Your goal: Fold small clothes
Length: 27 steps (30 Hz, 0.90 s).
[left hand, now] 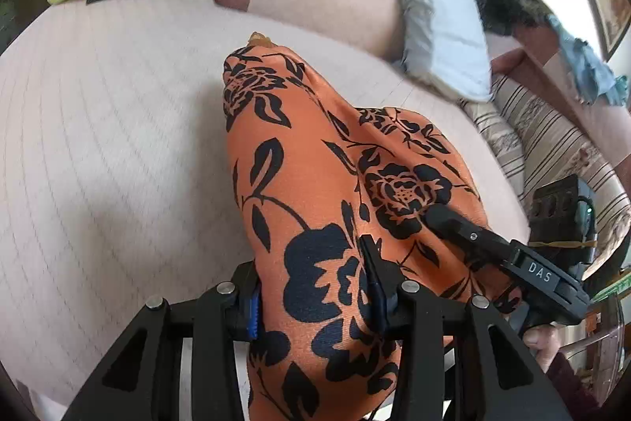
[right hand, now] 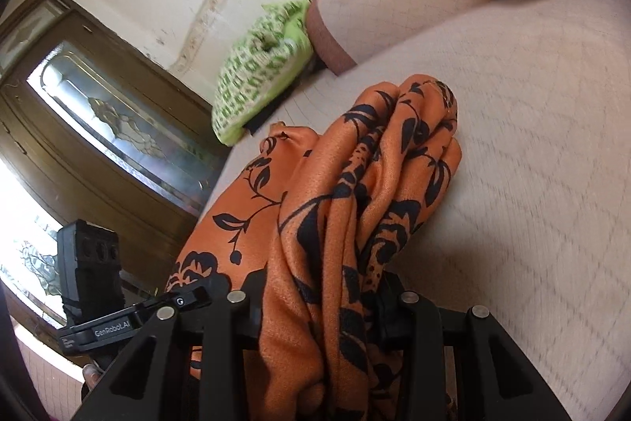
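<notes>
We have the orange floral garment [left hand: 315, 192] clenched in both the left gripper [left hand: 315, 298] and right gripper [right hand: 323, 306], carrying it above the bed [left hand: 98, 129], and next we likely spread it flat

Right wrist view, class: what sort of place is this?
Probably a home bedroom or living room: a quilted bed or sofa, a green patterned cushion and a wooden door with decorative glass.
</notes>
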Tool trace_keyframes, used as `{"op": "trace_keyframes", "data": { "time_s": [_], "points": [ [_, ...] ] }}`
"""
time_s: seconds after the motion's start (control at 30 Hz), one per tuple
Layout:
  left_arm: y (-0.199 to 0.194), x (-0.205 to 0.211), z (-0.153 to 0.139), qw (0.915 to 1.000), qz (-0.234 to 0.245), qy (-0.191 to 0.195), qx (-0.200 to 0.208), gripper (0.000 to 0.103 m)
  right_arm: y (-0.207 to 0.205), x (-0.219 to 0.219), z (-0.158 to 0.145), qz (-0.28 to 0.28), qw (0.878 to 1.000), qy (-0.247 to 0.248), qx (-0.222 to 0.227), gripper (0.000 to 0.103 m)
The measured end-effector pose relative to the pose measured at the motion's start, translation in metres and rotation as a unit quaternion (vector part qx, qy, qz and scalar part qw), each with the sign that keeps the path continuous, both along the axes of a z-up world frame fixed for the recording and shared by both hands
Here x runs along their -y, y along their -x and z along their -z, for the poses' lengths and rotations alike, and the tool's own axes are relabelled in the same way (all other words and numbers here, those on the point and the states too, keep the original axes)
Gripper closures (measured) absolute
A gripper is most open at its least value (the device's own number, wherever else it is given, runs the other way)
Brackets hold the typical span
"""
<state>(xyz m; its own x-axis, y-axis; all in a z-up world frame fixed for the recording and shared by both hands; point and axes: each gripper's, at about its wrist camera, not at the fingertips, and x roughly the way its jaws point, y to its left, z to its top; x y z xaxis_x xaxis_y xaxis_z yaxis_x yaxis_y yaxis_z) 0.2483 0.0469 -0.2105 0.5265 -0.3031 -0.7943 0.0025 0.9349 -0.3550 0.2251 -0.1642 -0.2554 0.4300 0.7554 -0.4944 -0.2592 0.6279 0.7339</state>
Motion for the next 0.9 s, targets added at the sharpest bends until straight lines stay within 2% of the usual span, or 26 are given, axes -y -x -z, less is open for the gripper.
{"op": "trace_keyframes", "data": {
  "time_s": [0.07, 0.13, 0.17, 0.27, 0.3, 0.33, 0.47, 0.57, 0.77, 0.9],
  "points": [
    [0.001, 0.004, 0.011, 0.9999, -0.001, -0.002, -0.016, 0.06, 0.004, -0.001, 0.007, -0.003, 1.0, 0.011, -0.006, 0.064],
    [0.0, 0.008, 0.025, 0.999, -0.006, -0.028, -0.035, 0.059, 0.009, -0.003, 0.02, -0.004, 0.999, 0.024, -0.023, 0.064],
    [0.001, 0.008, 0.03, 0.9983, -0.012, -0.037, -0.044, 0.055, 0.011, -0.003, 0.026, -0.001, 0.999, 0.032, -0.031, 0.064],
    [0.0, 0.01, 0.029, 0.9965, -0.031, -0.06, -0.048, 0.045, 0.015, 0.006, 0.033, 0.017, 0.997, 0.047, -0.057, 0.053],
    [0.0, 0.012, 0.025, 0.9949, -0.037, -0.079, -0.051, 0.044, 0.015, 0.01, 0.031, 0.023, 0.996, 0.053, -0.066, 0.047],
    [0.001, 0.016, 0.018, 0.9931, -0.041, -0.099, -0.047, 0.044, 0.017, 0.013, 0.027, 0.026, 0.996, 0.059, -0.069, 0.045],
    [0.008, 0.036, -0.018, 0.9848, -0.055, -0.165, -0.006, 0.025, 0.023, 0.026, -0.011, 0.039, 0.995, 0.086, -0.034, 0.043],
    [0.017, 0.053, -0.046, 0.9764, -0.066, -0.202, 0.037, 0.021, 0.037, 0.039, -0.045, 0.051, 0.994, 0.1, 0.004, 0.041],
    [0.044, 0.072, -0.1, 0.9525, -0.076, -0.273, 0.113, 0.016, 0.072, 0.051, -0.11, 0.063, 0.986, 0.127, 0.089, 0.041],
    [0.055, 0.083, -0.123, 0.9428, -0.074, -0.29, 0.146, 0.015, 0.093, 0.049, -0.138, 0.063, 0.979, 0.14, 0.131, 0.041]
  ]
}}
